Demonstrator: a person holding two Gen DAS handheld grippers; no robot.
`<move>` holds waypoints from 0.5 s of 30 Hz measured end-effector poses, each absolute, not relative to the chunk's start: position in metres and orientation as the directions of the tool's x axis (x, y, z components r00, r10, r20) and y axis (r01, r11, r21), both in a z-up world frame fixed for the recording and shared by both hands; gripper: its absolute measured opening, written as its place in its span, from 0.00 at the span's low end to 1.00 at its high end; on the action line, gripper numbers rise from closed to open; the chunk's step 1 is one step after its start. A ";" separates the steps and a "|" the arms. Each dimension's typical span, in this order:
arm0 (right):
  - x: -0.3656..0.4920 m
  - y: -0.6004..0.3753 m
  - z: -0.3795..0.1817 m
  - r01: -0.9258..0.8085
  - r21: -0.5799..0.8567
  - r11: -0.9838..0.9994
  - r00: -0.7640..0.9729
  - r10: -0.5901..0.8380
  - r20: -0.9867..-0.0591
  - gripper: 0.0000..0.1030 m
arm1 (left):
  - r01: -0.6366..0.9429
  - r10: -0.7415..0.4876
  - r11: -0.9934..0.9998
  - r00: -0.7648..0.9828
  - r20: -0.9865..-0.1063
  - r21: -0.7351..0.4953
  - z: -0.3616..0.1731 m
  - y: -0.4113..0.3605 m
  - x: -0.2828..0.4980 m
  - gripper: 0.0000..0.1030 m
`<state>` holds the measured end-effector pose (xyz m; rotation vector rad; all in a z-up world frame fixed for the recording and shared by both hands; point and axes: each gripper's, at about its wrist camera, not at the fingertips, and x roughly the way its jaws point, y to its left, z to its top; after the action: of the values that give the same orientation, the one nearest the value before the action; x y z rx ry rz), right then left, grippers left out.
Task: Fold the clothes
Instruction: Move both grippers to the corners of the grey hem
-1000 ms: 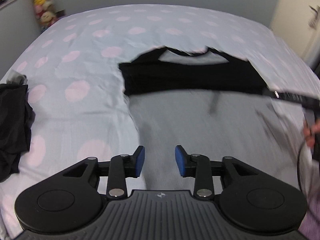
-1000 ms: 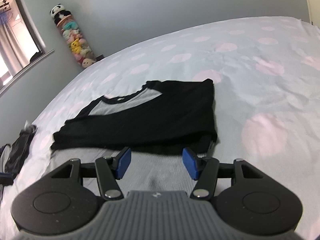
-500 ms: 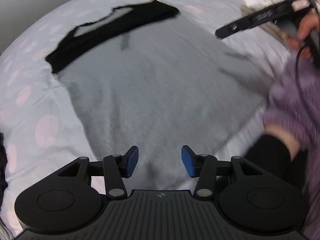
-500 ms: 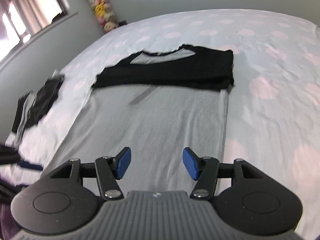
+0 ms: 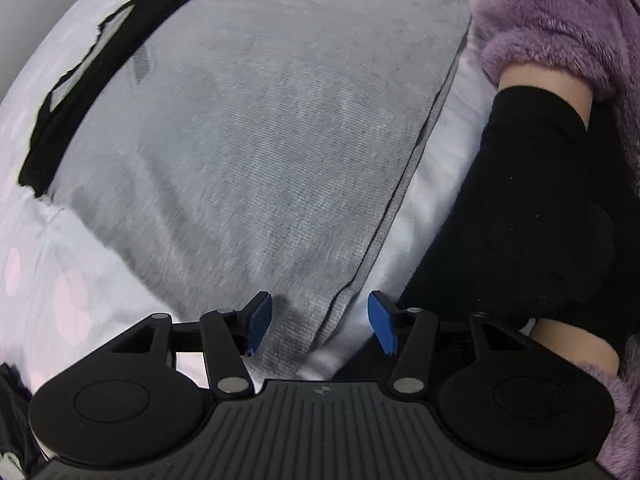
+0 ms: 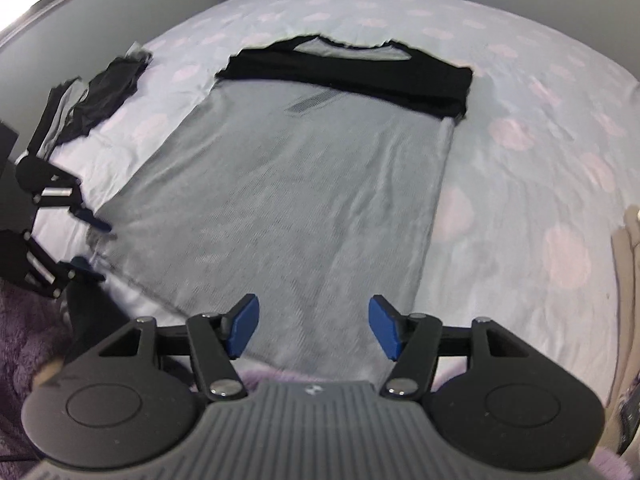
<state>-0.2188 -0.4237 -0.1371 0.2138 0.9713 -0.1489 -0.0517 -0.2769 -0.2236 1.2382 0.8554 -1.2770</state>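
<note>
A grey shirt [image 6: 304, 184] with black sleeves folded across its top [image 6: 360, 72] lies flat on the bed; it also fills the left wrist view [image 5: 248, 128]. My left gripper [image 5: 318, 326] is open, its jaws on either side of the shirt's bottom hem corner [image 5: 340, 300]. It also shows in the right wrist view [image 6: 90, 244] at the hem's left corner. My right gripper [image 6: 314, 326] is open and empty, low over the hem near the shirt's right side.
The bed sheet [image 6: 540, 160] is pale with pink spots. A pile of dark clothes [image 6: 100, 96] lies at the left of the bed. The person's black-clad leg [image 5: 528, 216] and purple fleece [image 5: 560, 20] are right of the left gripper.
Both grippers pulled back from the folded sleeves down to the bottom hem. The left gripper has come to the hem's left corner, and both jaws have opened wider.
</note>
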 end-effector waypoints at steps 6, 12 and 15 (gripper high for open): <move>-0.207 -0.401 -0.151 0.116 0.003 0.993 0.480 -0.054 -0.876 0.63 | 0.981 -0.186 -0.102 0.142 -0.972 0.163 -0.235 -0.282 -0.049 0.41; -0.197 -0.385 -0.160 -0.026 -0.038 0.999 0.423 -0.024 -0.906 0.63 | 0.988 -0.236 -0.014 0.145 -0.961 0.153 -0.227 -0.273 -0.045 0.05; -0.187 -0.379 -0.167 -0.079 -0.042 0.996 0.379 -0.009 -0.925 0.63 | 0.991 -0.277 0.050 0.137 -0.951 0.128 -0.218 -0.267 -0.039 0.03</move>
<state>-0.1874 -0.3793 -0.1674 -0.0840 1.1818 0.0451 -0.0388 -0.2674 -0.2181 1.0377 0.9192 -1.2101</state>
